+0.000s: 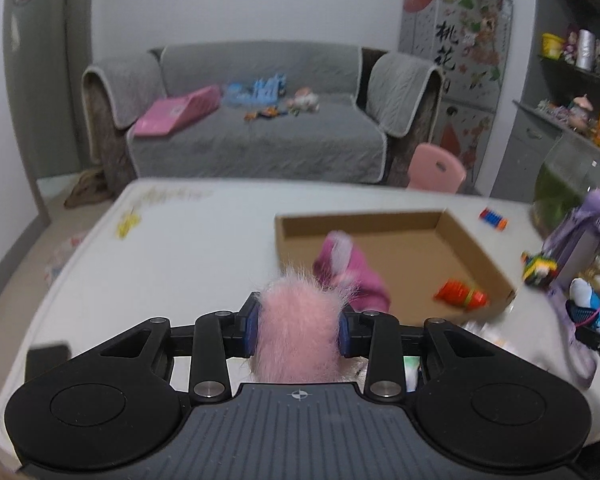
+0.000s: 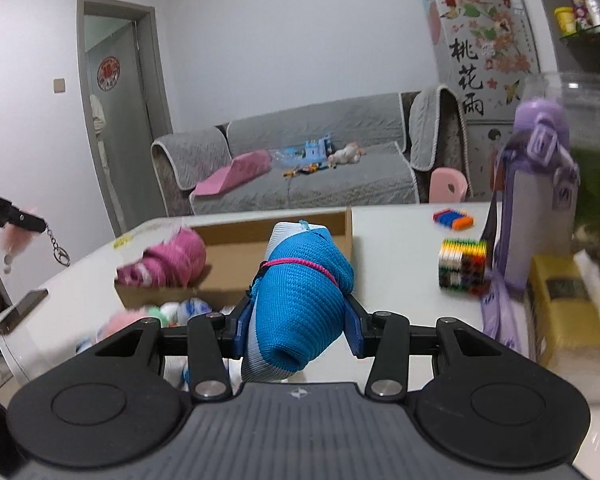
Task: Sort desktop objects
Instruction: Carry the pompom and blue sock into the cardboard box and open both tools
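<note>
My left gripper (image 1: 298, 328) is shut on a pink furry pom-pom keychain (image 1: 296, 320), held above the white table (image 1: 180, 260) in front of a shallow cardboard box (image 1: 476, 248). The box holds pink rolled socks (image 1: 352, 272) and an orange toy (image 1: 460, 295). My right gripper (image 2: 298, 326) is shut on a blue rolled sock bundle (image 2: 300, 280) with a pink band, held above the table near the box (image 2: 348, 224). The left gripper (image 2: 20, 220) shows at the far left of the right wrist view, its keychain (image 2: 58, 250) hanging from it.
A purple bottle (image 2: 536, 184), a colourful cube (image 2: 462, 266), a yellow box (image 2: 568, 300) and a striped eraser block (image 2: 452, 218) stand on the right. More soft items (image 2: 168, 312) lie in front of the box. A phone (image 2: 20, 310) lies at the left edge.
</note>
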Motion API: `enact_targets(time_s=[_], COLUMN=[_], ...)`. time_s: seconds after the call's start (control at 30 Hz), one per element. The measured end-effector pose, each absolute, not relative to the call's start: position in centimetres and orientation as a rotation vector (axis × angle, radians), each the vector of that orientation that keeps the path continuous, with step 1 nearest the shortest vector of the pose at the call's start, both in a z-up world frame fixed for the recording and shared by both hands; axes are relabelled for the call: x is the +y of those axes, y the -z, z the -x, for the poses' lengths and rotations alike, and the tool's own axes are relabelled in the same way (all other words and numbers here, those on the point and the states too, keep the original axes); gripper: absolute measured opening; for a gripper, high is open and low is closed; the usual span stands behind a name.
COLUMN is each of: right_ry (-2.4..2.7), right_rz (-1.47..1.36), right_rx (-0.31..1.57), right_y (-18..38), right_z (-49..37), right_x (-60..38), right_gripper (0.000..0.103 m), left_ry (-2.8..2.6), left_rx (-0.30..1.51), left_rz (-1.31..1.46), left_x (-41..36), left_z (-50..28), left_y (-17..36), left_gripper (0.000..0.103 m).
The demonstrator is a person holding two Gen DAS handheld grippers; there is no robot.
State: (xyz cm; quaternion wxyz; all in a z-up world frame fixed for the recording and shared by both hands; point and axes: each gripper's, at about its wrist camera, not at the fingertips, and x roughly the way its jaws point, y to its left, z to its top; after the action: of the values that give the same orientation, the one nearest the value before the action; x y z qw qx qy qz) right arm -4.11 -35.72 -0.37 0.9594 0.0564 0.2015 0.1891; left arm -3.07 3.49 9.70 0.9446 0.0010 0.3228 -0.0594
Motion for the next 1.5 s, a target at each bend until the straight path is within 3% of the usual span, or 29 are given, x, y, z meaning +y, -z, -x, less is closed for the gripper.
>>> enact_targets(time_s=[0.23,0.53,1.5], right_ry=[-0.419,-0.444,-0.559], right_rz=[-0.103,-0.05,0.077], right_rx=[0.373,0.391,0.617], right_y=[-3.6,-5.5,-2.1], right_z=[0.4,-6.0,-15.2], right_x=[-35.5,-33.7,-29.3], right_gripper=[0.042,0.042,0.042], left_ry=[0.209,0.255,0.312], left_rx=[0.641,0.68,0.894], left_rz=[0.006,-0.001,-0.09], left_x=[-0.2,-4.3,-9.8], left_z=[-2.1,-8.5,-19.9], left_y=[-12.7,-12.5,-1.6], left_gripper=[0.043,0.043,0.043])
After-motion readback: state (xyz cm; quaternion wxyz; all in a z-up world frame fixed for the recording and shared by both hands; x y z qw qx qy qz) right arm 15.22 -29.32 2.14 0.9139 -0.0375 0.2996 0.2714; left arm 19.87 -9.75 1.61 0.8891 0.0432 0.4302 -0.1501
